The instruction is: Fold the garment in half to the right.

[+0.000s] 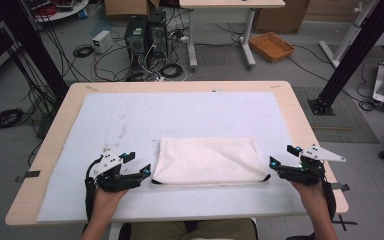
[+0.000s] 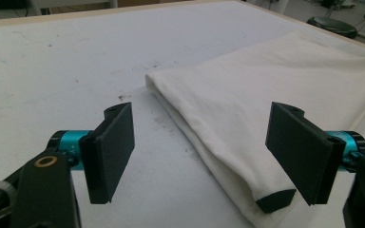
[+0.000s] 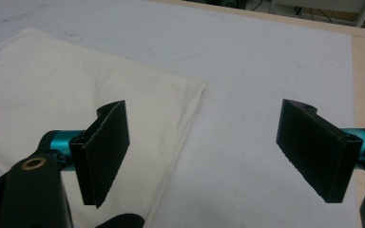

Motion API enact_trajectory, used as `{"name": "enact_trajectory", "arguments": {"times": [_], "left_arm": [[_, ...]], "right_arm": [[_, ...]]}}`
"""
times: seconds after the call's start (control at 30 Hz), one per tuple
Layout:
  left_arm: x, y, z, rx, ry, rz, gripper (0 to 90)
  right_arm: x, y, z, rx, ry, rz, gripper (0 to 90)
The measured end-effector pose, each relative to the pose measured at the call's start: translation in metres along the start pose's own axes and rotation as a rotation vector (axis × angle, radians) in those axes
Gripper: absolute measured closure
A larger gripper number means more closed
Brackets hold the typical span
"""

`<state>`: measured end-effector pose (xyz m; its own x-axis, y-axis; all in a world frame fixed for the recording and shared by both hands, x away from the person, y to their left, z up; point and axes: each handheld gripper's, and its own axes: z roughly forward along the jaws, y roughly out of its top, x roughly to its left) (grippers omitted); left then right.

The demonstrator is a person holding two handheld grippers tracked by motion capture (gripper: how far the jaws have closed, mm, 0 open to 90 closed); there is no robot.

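Cream folded cloth (image 1: pixel 207 160) lies flat mid-mat on the white table cover (image 1: pixel 130 115); I hold left gripper (image 1: pixel 141 172) and right gripper (image 1: pixel 274 162) wide-jawed, empty, flanking its near corners for a two-handed pinch.

Cream cloth (image 1: pixel 207 159): folded into a flat rectangle, long side running left-right. Lies on the white-covered surface (image 1: pixel 130 110), near its front edge, centred. Layered edges visible at both short ends; small dark tabs at the two near corners. Faint creases, otherwise smooth.
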<state>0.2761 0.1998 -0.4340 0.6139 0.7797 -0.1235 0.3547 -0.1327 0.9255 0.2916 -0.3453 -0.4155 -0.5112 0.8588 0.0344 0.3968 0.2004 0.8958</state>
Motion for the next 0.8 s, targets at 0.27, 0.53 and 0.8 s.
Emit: {"name": "enact_trajectory", "arguments": {"times": [0.27, 0.53, 0.8], "left_arm": [[-0.011, -0.002, 0.015, 0.077, -0.011, -0.003, 24.7], [-0.021, -0.002, 0.036, 0.152, 0.040, 0.000, 24.8], [-0.024, -0.006, 0.038, 0.243, 0.078, -0.023, 32.5]], "right_arm": [[0.002, -0.002, 0.002, 0.005, 0.017, -0.010, 18.1], [0.010, 0.000, 0.012, 0.016, 0.041, -0.005, 18.1], [0.018, 0.001, 0.015, 0.029, 0.056, -0.035, 18.2]]}}
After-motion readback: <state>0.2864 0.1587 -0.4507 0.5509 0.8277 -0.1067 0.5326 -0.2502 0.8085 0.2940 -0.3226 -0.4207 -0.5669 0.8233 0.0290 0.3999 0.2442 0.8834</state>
